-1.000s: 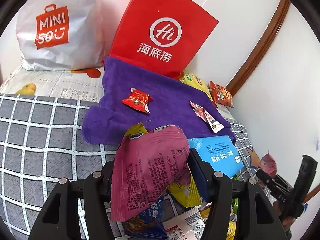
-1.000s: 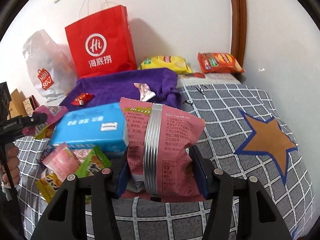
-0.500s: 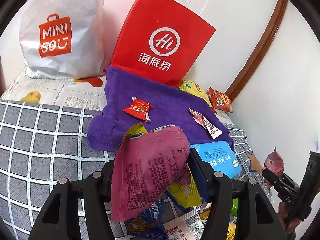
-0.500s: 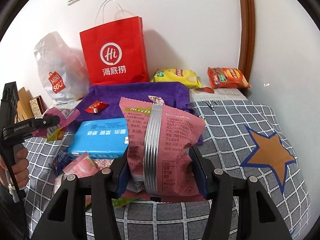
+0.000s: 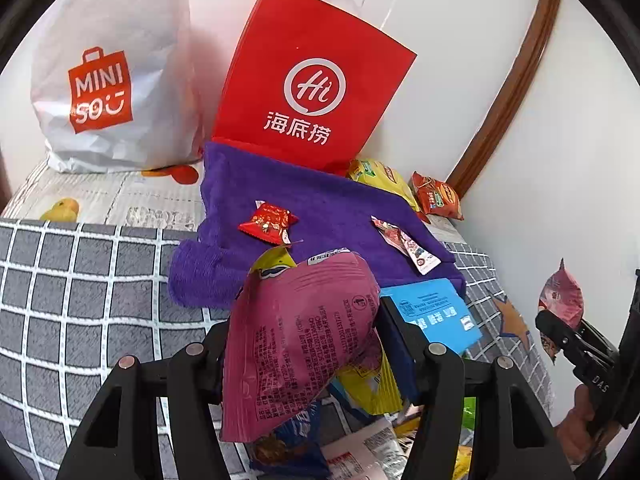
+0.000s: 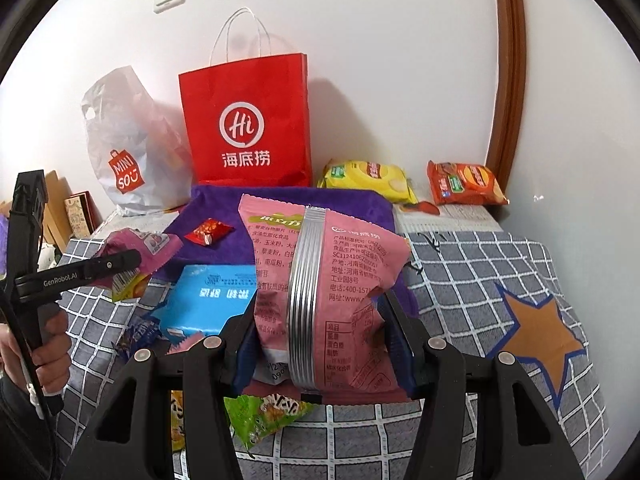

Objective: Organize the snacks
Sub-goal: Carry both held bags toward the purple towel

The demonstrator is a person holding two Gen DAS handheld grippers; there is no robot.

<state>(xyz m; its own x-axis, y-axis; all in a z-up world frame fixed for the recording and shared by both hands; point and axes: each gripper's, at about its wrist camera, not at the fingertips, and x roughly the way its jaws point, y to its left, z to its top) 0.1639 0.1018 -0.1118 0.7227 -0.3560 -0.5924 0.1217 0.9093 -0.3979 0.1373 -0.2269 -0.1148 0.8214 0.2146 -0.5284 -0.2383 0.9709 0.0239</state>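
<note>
Holding packets above the bed [image 6: 520, 264], the left gripper [image 5: 308, 344] clamped a magenta bag [image 5: 296, 344], the right gripper [image 6: 324, 320] a pink bag [image 6: 344, 280]; next probably setting both on the purple towel [image 5: 332, 216].

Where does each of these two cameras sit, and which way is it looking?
Left wrist: on the left gripper, looking along its fingers past a magenta snack packet to the purple towel; the right gripper and its hand show at right.
Right wrist: on the right gripper, facing the wall past a pink snack bag; the left gripper shows at left.
Both views share the red paper bag.
</note>
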